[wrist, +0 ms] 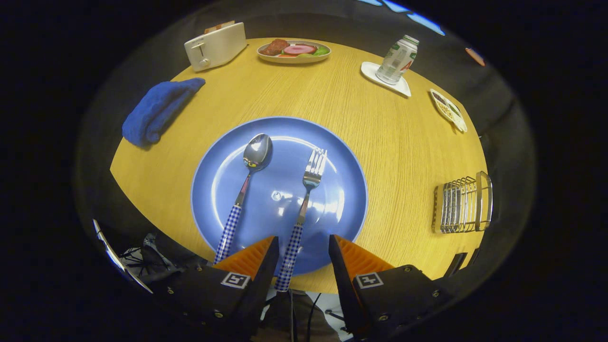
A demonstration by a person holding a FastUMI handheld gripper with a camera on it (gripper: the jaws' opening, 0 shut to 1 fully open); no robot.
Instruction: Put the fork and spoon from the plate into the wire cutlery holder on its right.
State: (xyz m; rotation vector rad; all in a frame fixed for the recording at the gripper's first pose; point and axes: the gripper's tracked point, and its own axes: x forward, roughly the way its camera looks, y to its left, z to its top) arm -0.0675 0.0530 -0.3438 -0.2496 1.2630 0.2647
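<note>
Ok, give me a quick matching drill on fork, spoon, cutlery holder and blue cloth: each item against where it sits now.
Items:
1. fork
2. spoon
3. wire cutlery holder
4. blue cloth

Places:
A. beyond the plate, beside the toaster
B. on the plate, handle left of the fingers
C. on the table, right of the plate
D. handle between the open hand-held gripper fingers

Pairs: 1-D, 2-B, 3-C, 4-A

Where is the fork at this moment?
In the gripper view, the fork lies on the blue plate, right of the spoon; its checked handle reaches between the open jaws.
</note>
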